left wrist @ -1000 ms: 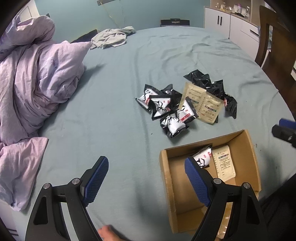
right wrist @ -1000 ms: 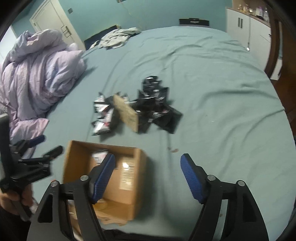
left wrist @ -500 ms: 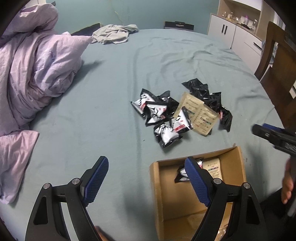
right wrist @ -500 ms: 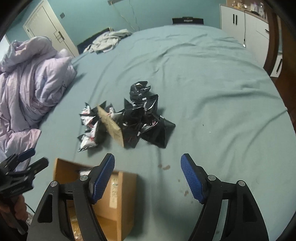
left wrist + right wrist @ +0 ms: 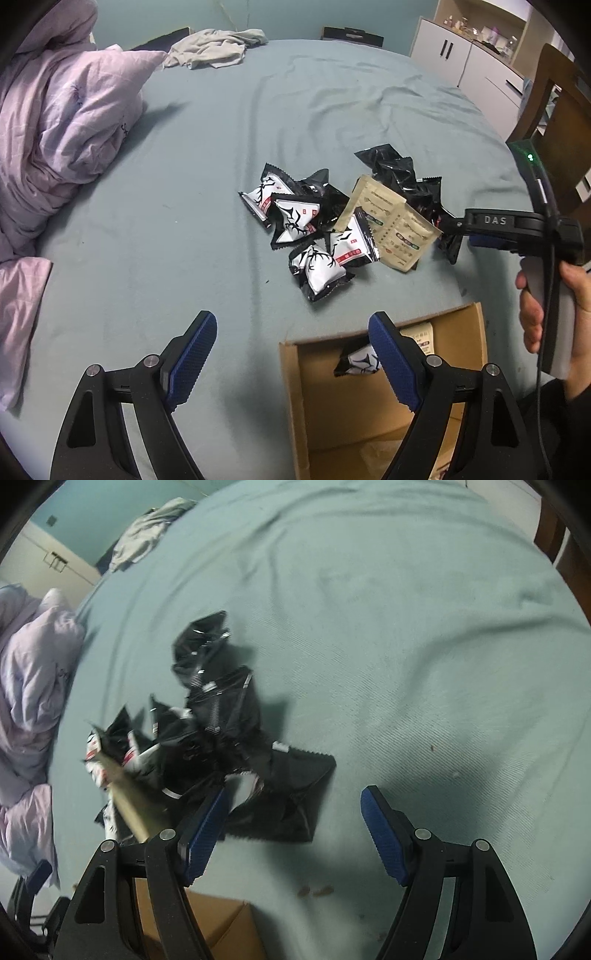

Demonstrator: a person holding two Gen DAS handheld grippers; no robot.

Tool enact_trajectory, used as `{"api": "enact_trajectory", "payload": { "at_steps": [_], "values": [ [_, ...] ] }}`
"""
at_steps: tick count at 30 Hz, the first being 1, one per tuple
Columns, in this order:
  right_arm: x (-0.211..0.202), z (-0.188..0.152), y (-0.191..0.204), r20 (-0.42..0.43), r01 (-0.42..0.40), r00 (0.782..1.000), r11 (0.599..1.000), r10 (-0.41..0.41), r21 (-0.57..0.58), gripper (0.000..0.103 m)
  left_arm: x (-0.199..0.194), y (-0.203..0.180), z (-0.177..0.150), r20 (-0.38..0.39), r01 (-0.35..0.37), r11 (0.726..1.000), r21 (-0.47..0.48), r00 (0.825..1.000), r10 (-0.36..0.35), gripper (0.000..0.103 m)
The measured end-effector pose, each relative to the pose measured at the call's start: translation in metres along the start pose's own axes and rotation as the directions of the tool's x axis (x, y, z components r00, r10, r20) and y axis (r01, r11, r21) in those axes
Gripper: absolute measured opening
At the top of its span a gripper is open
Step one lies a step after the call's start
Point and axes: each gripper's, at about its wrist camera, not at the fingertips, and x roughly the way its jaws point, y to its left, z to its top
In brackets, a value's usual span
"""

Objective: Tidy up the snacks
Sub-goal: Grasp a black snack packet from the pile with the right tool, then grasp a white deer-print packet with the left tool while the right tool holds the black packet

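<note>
A pile of snack packets [image 5: 332,229] lies on the blue-green bed sheet: black-and-white packets, black packets [image 5: 406,181] and a beige sachet [image 5: 391,225]. A brown cardboard box [image 5: 369,413] near me holds a black-and-white packet [image 5: 360,363] and a beige sachet. My left gripper [image 5: 291,354] is open and empty, above the box's near-left rim. My right gripper [image 5: 295,830] is open and empty, low over a black packet [image 5: 291,794] at the pile's near right edge; it also shows in the left wrist view [image 5: 480,229].
A crumpled lilac duvet [image 5: 55,129] lies at the left. A grey garment [image 5: 218,48] lies at the far end of the bed. A wooden chair [image 5: 554,122] and white cabinets [image 5: 469,62] stand at the right.
My right gripper has moved forward and down to the black packets. The left gripper has drawn closer to the pile, and the box sits lower in its view.
</note>
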Motion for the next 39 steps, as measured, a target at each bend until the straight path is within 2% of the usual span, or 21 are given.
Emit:
{"api": "enact_trajectory", "payload": {
  "at_steps": [3, 5, 6, 7, 9, 11, 15, 18, 20, 22, 26, 31, 32, 33, 39],
  "values": [
    [0.009, 0.003, -0.002, -0.026, -0.033, 0.999, 0.999, 0.033, 0.016, 0.073, 0.005, -0.001, 0.003, -0.012, 0.015, 1.000, -0.007, 1.000, -0.015, 0.085],
    [0.012, 0.004, -0.003, -0.021, -0.026, 0.999, 1.000, 0.026, 0.010, 0.072, 0.010, -0.002, 0.005, -0.024, 0.022, 1.000, -0.010, 0.999, -0.023, 0.085],
    [0.011, 0.004, -0.003, -0.015, -0.017, 1.000, 1.000, 0.017, 0.005, 0.066, 0.012, -0.003, 0.005, -0.028, 0.024, 1.000, -0.010, 0.999, -0.024, 0.085],
    [0.010, 0.005, -0.002, -0.007, -0.007, 1.000, 1.000, 0.007, -0.001, 0.050, 0.015, -0.003, 0.006, -0.030, 0.026, 1.000, -0.011, 0.999, -0.026, 0.085],
    [0.010, 0.005, -0.003, -0.005, -0.006, 1.000, 1.000, 0.006, 0.002, 0.032, 0.019, -0.003, 0.007, -0.035, 0.029, 0.999, -0.015, 0.999, -0.029, 0.085],
    [0.007, 0.004, -0.004, 0.007, -0.017, 1.000, 1.000, 0.017, 0.012, 0.029, 0.023, -0.001, 0.007, -0.037, 0.024, 0.999, -0.022, 0.999, -0.025, 0.085],
    [-0.012, -0.005, 0.002, 0.077, -0.014, 0.997, 1.000, 0.013, 0.010, 0.027, 0.033, 0.003, 0.011, -0.041, 0.014, 0.999, -0.031, 0.999, -0.015, 0.085],
    [-0.041, -0.008, 0.006, 0.174, -0.085, 0.981, 0.996, 0.082, 0.011, 0.027, 0.043, 0.003, 0.016, -0.059, 0.015, 1.000, -0.017, 0.998, -0.016, 0.085],
    [-0.052, -0.012, 0.009, 0.218, -0.127, 0.968, 0.992, 0.126, -0.009, 0.027, 0.056, 0.002, 0.021, -0.088, 0.040, 0.999, -0.016, 0.995, -0.042, 0.085],
    [-0.053, -0.015, 0.011, 0.232, -0.136, 0.963, 0.991, 0.136, -0.015, 0.027, 0.067, 0.001, 0.025, -0.112, 0.052, 0.998, -0.023, 0.992, -0.054, 0.085],
    [-0.045, -0.018, 0.009, 0.204, -0.136, 0.970, 0.991, 0.135, -0.009, 0.027, 0.084, -0.003, 0.037, -0.138, 0.054, 0.998, -0.027, 0.989, -0.057, 0.082],
    [-0.045, -0.013, 0.005, 0.203, -0.143, 0.969, 0.990, 0.140, -0.001, 0.027, 0.102, -0.012, 0.044, -0.210, 0.076, 0.997, -0.014, 0.975, -0.077, 0.065],
    [-0.048, -0.013, 0.005, 0.205, -0.140, 0.969, 0.990, 0.138, -0.004, 0.027, 0.106, -0.013, 0.045, -0.223, 0.092, 0.996, -0.017, 0.970, -0.093, 0.059],
    [-0.049, -0.014, 0.005, 0.208, -0.136, 0.969, 0.991, 0.134, -0.006, 0.028, 0.109, -0.015, 0.045, -0.232, 0.102, 0.995, -0.015, 0.967, -0.103, 0.048],
    [-0.048, -0.018, 0.011, 0.223, -0.108, 0.968, 0.994, 0.112, -0.030, 0.027, 0.113, -0.032, 0.045, -0.226, 0.092, 0.994, 0.051, 0.971, -0.078, 0.035]
  ]
}}
